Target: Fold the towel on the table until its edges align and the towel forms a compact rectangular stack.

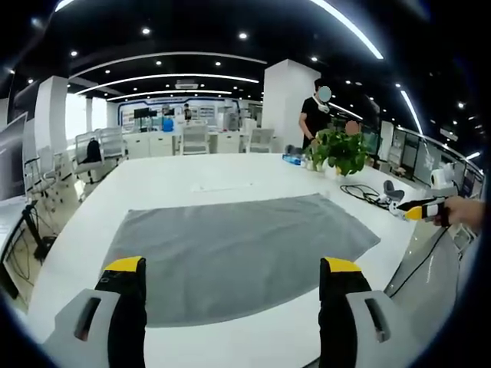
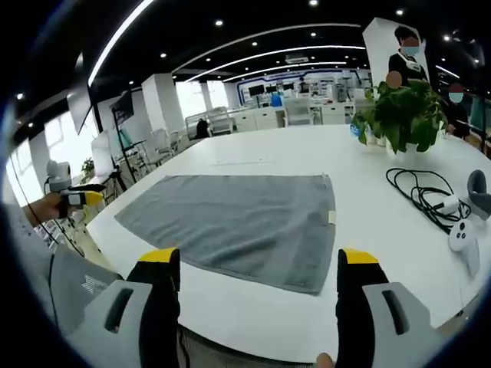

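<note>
Your left gripper (image 1: 232,287) hangs above the near edge of the white table (image 1: 153,180), its two yellow-tipped jaws spread wide with nothing between them. Your right gripper (image 2: 259,280) does the same in the right gripper view, jaws wide apart and empty, just short of the table edge.

Just beyond both sets of jaws, the grey towel (image 1: 238,245) lies flat and fully unfolded on the table, not touched by either gripper. In the right gripper view the towel (image 2: 238,218) shows a small pale tag on its right-hand edge.

Further right in that view, a coiled black cable (image 2: 418,192) and a white controller (image 2: 460,234) sit on the table, well apart from the towel. Behind them stands a leafy potted plant (image 2: 403,111). Farther back, a person in dark clothes (image 1: 314,115) stands by a white pillar, possibly with others nearby, too small to tell clearly.
</note>
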Action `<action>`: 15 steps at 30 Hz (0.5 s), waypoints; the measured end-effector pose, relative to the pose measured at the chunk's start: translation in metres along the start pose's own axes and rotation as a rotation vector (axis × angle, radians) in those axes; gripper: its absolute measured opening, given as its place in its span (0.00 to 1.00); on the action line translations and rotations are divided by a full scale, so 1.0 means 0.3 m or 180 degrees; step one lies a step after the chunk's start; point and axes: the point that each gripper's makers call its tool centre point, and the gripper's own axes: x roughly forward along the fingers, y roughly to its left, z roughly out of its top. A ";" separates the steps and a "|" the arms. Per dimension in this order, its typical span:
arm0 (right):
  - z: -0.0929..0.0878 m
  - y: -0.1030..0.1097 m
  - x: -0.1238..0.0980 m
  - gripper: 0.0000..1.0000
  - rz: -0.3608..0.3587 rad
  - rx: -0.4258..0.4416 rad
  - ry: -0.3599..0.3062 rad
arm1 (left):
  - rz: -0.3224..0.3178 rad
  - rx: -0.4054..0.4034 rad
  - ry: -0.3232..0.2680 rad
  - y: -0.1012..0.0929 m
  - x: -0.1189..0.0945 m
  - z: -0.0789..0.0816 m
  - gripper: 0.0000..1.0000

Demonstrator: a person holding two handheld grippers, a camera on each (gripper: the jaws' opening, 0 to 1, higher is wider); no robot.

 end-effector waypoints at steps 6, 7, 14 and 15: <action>-0.004 0.004 0.012 0.85 0.0041 0.0053 0.0006 | 0.0003 0.0046 0.0042 -0.001 0.006 -0.006 0.96; -0.005 0.004 0.012 0.85 0.0042 0.0057 0.0006 | 0.0006 0.0037 0.0038 0.000 0.007 -0.005 0.96; -0.013 0.010 0.020 0.83 0.0062 0.0131 0.0036 | -0.0006 -0.0269 -0.0116 0.012 0.013 0.024 0.96; -0.013 0.012 0.019 0.83 0.0059 0.0136 0.0032 | 0.0011 -0.0201 -0.0088 0.014 0.015 0.023 0.96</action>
